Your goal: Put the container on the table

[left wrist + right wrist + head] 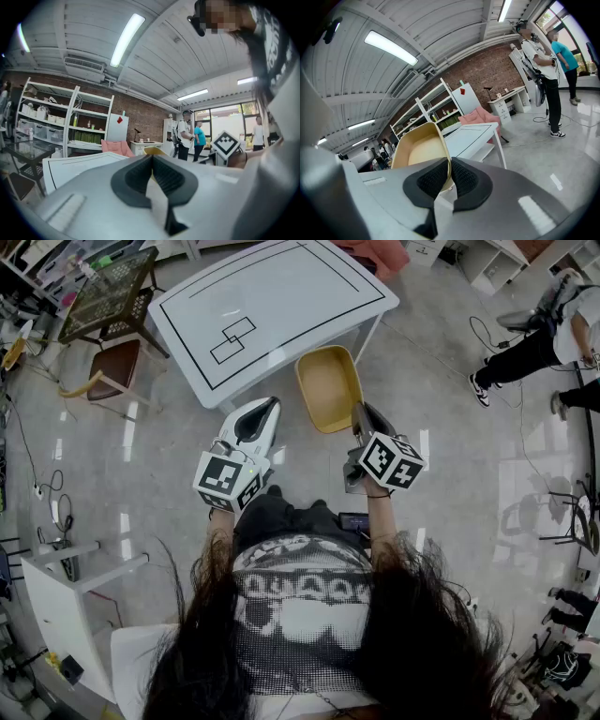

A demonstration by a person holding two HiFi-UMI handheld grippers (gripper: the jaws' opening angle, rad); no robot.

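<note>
A yellow oblong container [328, 385] hangs in the air just in front of the near right corner of the white table [281, 296], which bears black line markings. My right gripper [359, 413] is shut on the container's near rim. In the right gripper view the thin yellow wall [419, 150] sits pinched between the ribbed pads [450, 164], with the table [473, 136] beyond it. My left gripper [267, 409] hovers beside the container's left, apart from it. Its pads [152, 159] meet at the tips with nothing between them.
A brown-seated chair [117, 362] with a dark mesh crate [108, 292] stands left of the table. A white stand [66, 606] is at the lower left. A person [544, 343] sits at the far right. Shelves [56, 126] and standing people [187, 136] line the room.
</note>
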